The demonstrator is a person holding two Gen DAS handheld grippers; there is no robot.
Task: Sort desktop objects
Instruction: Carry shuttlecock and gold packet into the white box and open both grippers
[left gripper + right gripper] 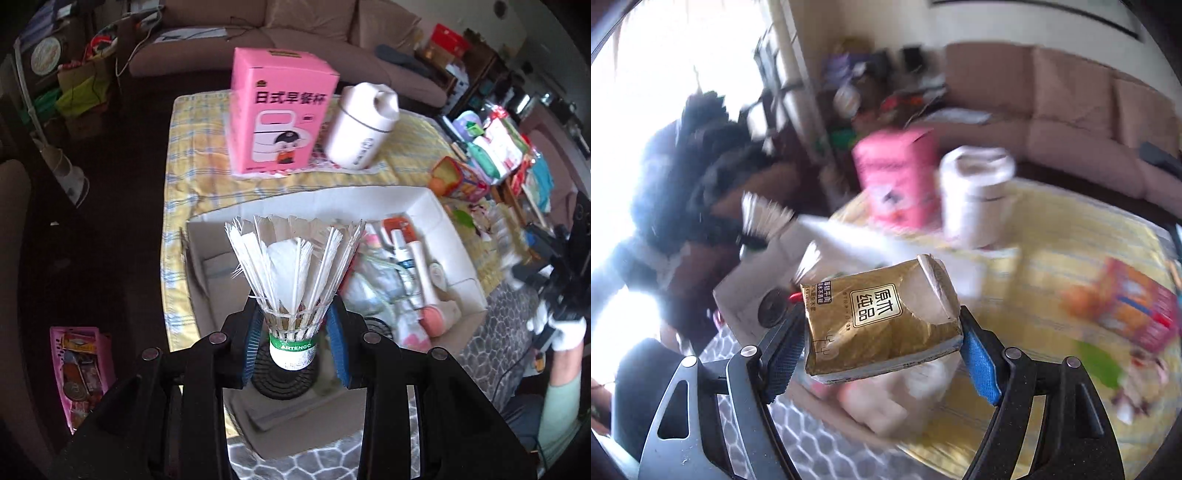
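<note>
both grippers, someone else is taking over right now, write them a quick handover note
Left gripper: shut on the shuttlecock, held feathers up above the white box.
Right gripper: shut on the gold tissue pack, also in the air near the box; that view is blurred.
Things: the white box already holds tubes and other small items. The pink carton and white bottle stand on the yellow cloth behind it. An orange packet lies to the right of the box.
Done: some items boxed, both grippers loaded.
Left: set down both held items, then sort whatever stays on the cloth.
</note>
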